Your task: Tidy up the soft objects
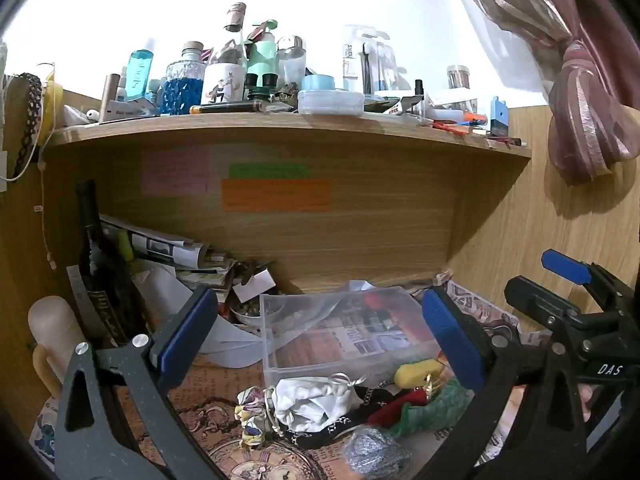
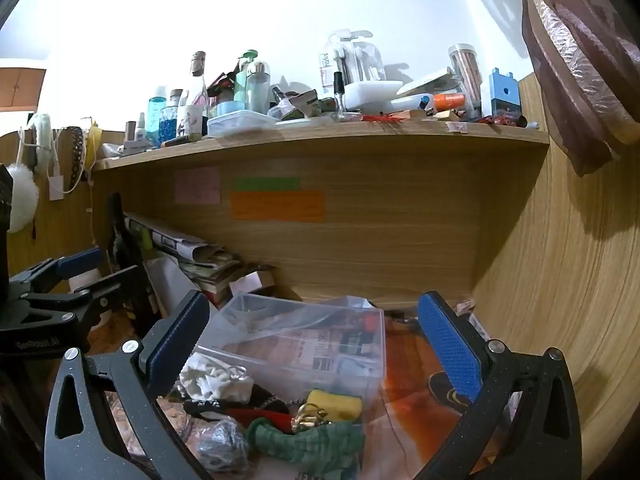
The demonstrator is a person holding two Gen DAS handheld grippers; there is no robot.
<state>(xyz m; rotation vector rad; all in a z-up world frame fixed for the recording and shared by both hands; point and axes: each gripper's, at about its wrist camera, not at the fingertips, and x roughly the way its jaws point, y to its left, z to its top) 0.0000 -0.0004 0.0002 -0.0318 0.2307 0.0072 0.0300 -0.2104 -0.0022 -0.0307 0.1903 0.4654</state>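
A paper-covered desk [image 1: 208,392] carries a clear bin [image 1: 340,332] and soft items [image 1: 320,400].

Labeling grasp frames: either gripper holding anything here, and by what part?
Nothing held. Left gripper and right gripper are both open, hovering above the soft-item pile in front of the clear bin.

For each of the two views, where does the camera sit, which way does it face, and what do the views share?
Left wrist: on the left gripper, facing the clear box and soft pile under the shelf; the right gripper shows at right.
Right wrist: on the right gripper, same direction; the left gripper's black frame shows at left.
Shared: box, shelf, green knit item, orange note.
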